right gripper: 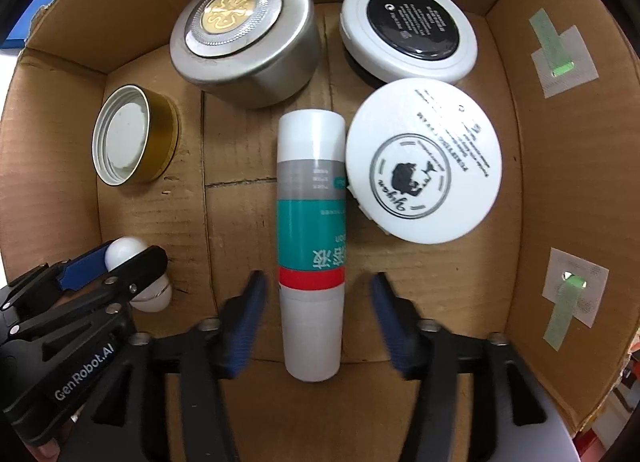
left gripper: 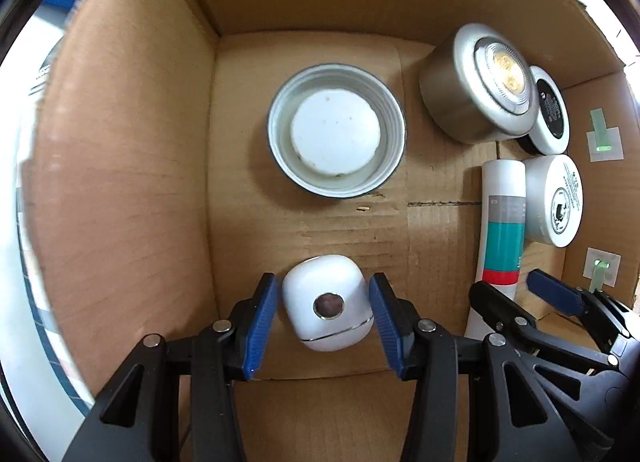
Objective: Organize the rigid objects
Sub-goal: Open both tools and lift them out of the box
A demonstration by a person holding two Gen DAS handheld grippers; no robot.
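lying straight up the frame between the wide-apart right tongs, the tube waits; left tongs sit apart around the white case.

we note the right gripper fingers smeared by blur in the right wrist view. the tube print is blurred and upside down, unreadable to us. small print on the white round tub and the black-labelled jar is too fine to read. in the left wrist view the tube near end hides behind the right gripper, and the silver tin covers part of the black-labelled jar. the left gripper hides much of the white case in the right wrist view.
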